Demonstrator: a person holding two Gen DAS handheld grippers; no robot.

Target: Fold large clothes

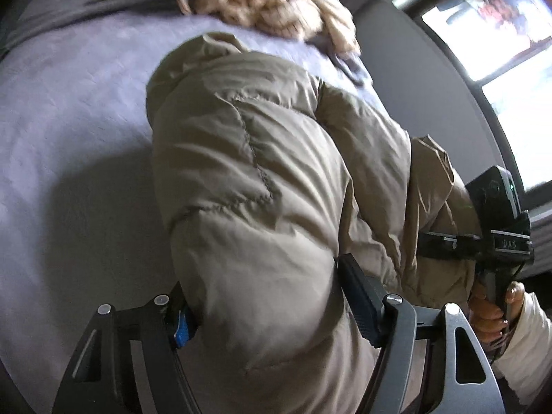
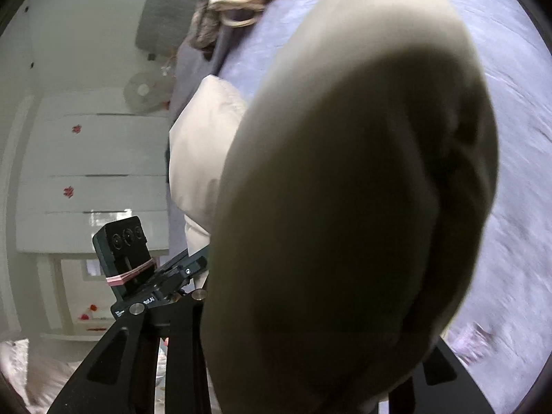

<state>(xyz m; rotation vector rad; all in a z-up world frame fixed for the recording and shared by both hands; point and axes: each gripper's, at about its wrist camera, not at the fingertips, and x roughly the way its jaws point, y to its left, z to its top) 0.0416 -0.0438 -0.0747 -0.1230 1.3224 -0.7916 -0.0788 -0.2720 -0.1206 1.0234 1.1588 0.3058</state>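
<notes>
The left gripper (image 1: 265, 307) has its 2 jaws clamped on a thick fold of the padded khaki jacket (image 1: 276, 179); the blue-faced pads press into the puffy fabric from either side, so the jaws stand fairly wide apart around the bulk. The jacket rises from this grip and drapes away over the lilac bedspread (image 1: 69, 110), its quilted seam running down the middle of the panel. Beyond it, at the far edge of the bed, lies a heap of cream curly fleece (image 1: 269, 3). In the left wrist view the right gripper (image 1: 445, 241) shows at the right side, just beside the jacket's edge, with a hand (image 1: 493, 314) in a white sleeve (image 1: 528, 341) wrapped round its handle.

In the right wrist view the jacket (image 2: 362, 189) fills most of the frame as a blurred, shadowed bulge directly in front of the lens, hiding the right gripper's fingertips. Fabric sits between its arms, yet whether the pads actually press on it cannot be told. To the left the left gripper (image 2: 186, 269) appears with its camera block, touching the paler part of the jacket. Behind it stands a white chest of drawers (image 2: 96, 179) with small red decorations, and the bedspread (image 2: 517, 138) stretches to the right
</notes>
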